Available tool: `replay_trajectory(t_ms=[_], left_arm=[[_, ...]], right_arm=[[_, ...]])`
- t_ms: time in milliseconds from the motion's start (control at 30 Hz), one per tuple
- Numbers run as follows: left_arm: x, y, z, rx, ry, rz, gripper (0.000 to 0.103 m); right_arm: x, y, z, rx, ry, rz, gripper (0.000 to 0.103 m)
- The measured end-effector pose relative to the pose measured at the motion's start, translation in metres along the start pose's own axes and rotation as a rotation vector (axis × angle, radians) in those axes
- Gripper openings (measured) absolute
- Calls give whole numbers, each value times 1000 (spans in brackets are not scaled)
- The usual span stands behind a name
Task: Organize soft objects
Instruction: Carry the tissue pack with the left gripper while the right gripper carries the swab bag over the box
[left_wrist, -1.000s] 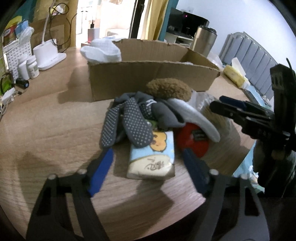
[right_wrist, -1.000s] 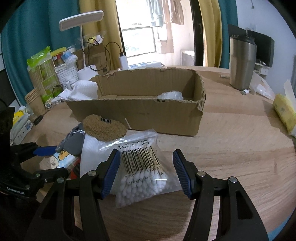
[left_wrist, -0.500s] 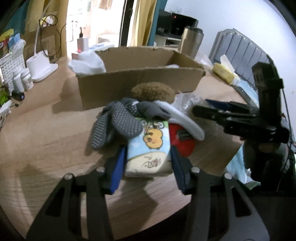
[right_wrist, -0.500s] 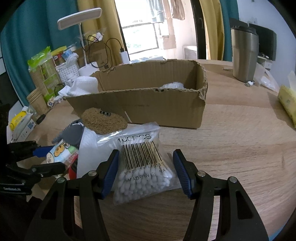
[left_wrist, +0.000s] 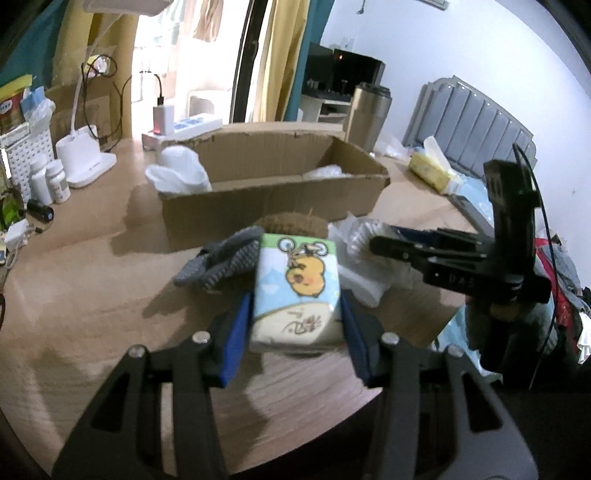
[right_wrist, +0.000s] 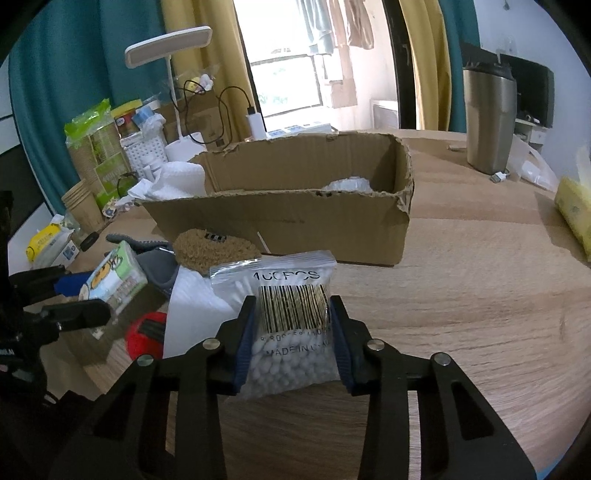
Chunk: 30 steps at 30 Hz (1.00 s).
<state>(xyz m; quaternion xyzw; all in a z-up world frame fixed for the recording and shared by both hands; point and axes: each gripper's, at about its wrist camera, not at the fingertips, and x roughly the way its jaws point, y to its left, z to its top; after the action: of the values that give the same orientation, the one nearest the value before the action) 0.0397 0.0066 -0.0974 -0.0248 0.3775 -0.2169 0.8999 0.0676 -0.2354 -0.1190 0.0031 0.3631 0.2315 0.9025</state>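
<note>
Tissue pack with the cartoon duck now sits pinched between the left tool's blue pads, raised off the worktop it lay on a second ago, clear of the grey socks. To its right, the right tool has just been closing and now presses on the cotton-swab bag, which rests on the worktop. Cardboard box waits open on the far side, so both look ready to carry over.
</note>
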Motion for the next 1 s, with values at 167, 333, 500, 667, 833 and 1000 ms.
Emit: replay_trajectory(t_ms=[167, 333, 500, 667, 833, 1000], left_arm=[[-7, 1, 5, -2, -29, 0, 49], [-16, 0, 12, -3, -63, -9, 49], [-27, -1, 20, 5, -95, -13, 49], [-34, 5, 24, -16, -114, -9, 49], [-42, 15, 27, -49, -133, -23, 49], [-48, 25, 29, -74, -150, -3, 49]], right_arm=[[-8, 1, 4, -2, -28, 3, 40], [-17, 2, 8, -15, -54, 6, 40], [-26, 5, 14, -28, -83, 7, 40], [-37, 8, 20, -33, -115, 16, 40], [-43, 12, 23, -48, -133, 21, 40], [-47, 14, 24, -49, -142, 33, 40]])
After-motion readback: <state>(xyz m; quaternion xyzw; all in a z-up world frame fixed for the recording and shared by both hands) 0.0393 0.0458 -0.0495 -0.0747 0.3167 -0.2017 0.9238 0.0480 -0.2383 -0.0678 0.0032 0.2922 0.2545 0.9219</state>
